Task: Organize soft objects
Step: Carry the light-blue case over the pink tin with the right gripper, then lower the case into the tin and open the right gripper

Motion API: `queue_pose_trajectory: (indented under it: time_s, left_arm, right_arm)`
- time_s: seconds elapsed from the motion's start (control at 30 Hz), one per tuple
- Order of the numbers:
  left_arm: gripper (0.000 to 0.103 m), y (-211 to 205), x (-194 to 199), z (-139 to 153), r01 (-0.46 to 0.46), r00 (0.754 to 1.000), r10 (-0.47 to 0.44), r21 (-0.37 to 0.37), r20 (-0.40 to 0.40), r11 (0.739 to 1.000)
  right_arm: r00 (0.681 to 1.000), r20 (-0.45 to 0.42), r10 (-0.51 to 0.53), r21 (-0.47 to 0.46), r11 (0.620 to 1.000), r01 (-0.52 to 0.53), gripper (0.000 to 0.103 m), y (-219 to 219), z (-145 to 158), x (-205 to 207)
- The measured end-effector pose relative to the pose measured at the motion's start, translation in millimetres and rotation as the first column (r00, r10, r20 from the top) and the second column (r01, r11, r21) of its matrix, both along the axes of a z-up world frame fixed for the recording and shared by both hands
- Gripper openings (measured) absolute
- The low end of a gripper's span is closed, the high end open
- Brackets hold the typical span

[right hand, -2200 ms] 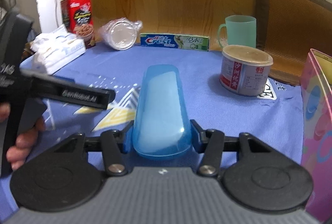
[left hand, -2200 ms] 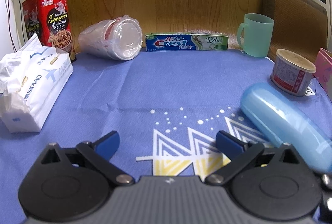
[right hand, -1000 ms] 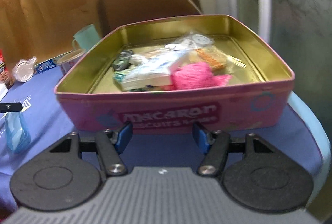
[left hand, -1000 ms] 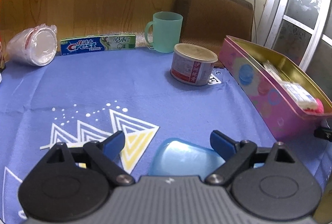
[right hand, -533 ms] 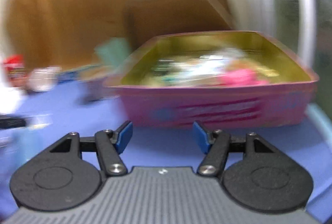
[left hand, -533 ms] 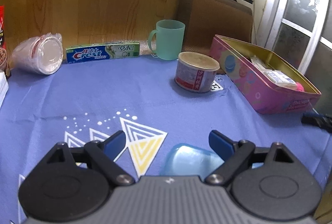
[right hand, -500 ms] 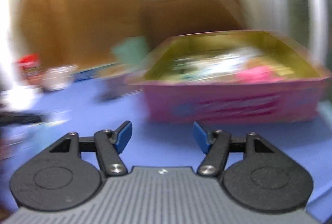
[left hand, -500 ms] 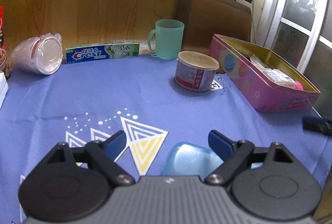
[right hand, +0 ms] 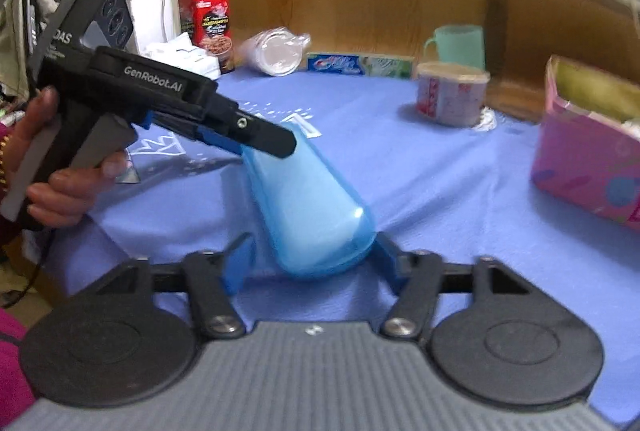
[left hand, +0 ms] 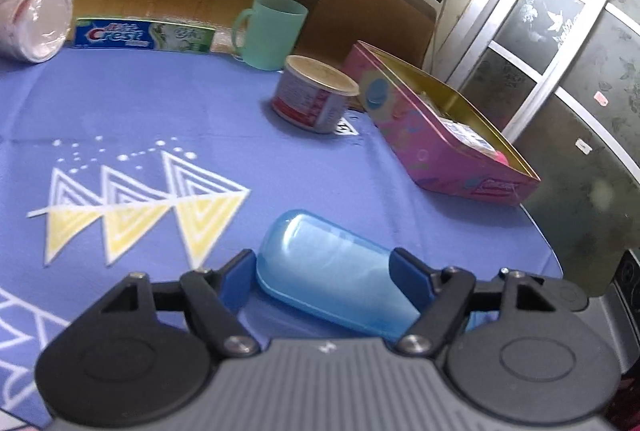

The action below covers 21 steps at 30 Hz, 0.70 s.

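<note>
Both tongs, L [left hand: 322, 277] & R [right hand: 312, 261], just been closing round opposite ends of blue case [left hand: 332, 281], pads barely touching; risks squirting out across bench [left hand: 200, 103] if squeezed unevenly.

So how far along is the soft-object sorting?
Done: pink tin already holds a few items. In hand: blue case lies on the cloth; left gripper jaws, just closing, look shut on it; right gripper jaws, also closing, flank its other end with a gap. Left: tissue pack and bagged cups are out.
</note>
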<state>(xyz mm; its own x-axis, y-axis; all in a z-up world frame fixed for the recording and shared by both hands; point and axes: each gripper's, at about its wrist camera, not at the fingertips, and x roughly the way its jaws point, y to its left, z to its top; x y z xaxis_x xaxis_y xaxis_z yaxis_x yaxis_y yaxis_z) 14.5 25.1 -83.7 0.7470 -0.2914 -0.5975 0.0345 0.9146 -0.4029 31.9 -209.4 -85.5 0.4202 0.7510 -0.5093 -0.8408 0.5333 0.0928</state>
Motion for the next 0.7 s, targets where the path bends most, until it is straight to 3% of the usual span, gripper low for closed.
queue_pose_trajectory:
  time_s: [0.13,0.3,0.43,0.6,0.7]
  left_arm:
    - [0.074,-24,19,9,0.040,0.999,-0.040,0.019,-0.003,0.999]
    - [0.074,-66,61,44,0.126,0.989,-0.131,0.065,0.068,0.990]
    - [0.074,-115,116,71,0.196,0.965,-0.217,0.145,0.144,0.970]
    - [0.078,-153,180,84,0.215,0.952,-0.248,0.182,0.181,0.959]
    - [0.083,-163,214,82,0.183,0.961,-0.216,0.190,0.172,0.965]
  right_arm:
    - [0.999,-0.030,-0.041,0.033,0.999,0.042,0.059,-18,2,7]
    - [0.989,0.042,-0.144,0.090,0.986,0.140,0.059,-55,20,17]
    - [0.961,0.109,-0.256,0.135,0.961,0.241,0.059,-87,38,44]
    - [0.921,0.113,-0.372,0.178,0.920,0.350,0.059,-116,50,91]
    - [0.910,0.087,-0.406,0.203,0.901,0.383,0.059,-120,54,121]
